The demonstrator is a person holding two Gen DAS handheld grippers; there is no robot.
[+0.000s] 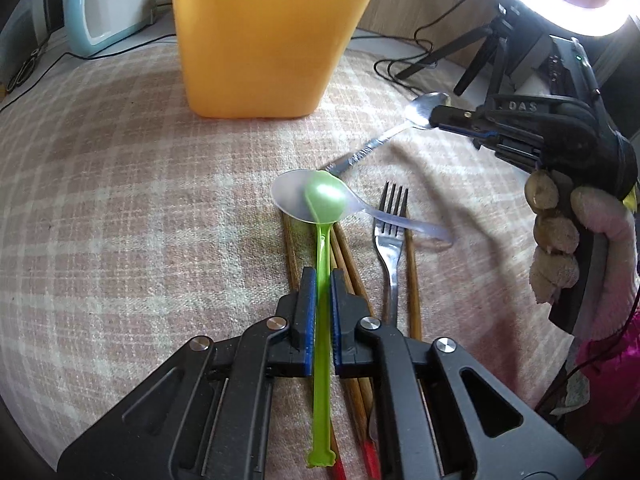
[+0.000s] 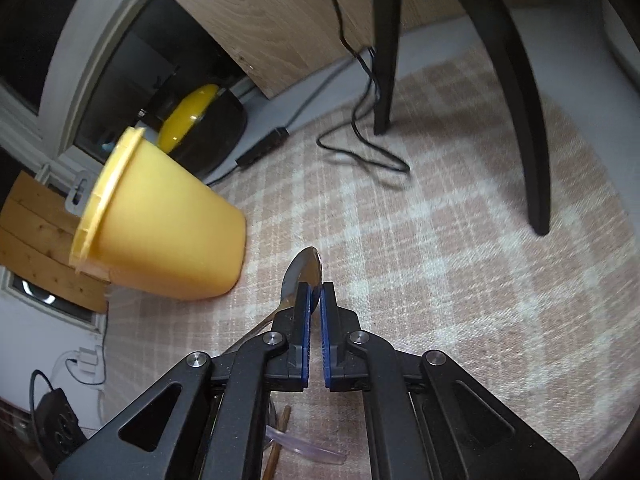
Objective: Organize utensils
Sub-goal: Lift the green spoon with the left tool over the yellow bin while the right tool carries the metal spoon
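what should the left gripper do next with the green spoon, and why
Probably carry it up and forward to the yellow container. The left gripper is already shut on the green spoon handle, bowl raised over the clear plastic spoon, and the container stands upright just beyond.

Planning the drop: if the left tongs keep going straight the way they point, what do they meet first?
Probably the checked cloth: the left tongs, shut on the green spoon, point downward. In that line the spoon's bowl overlaps the clear plastic spoon; the yellow container lies beyond. Depth is unclear.
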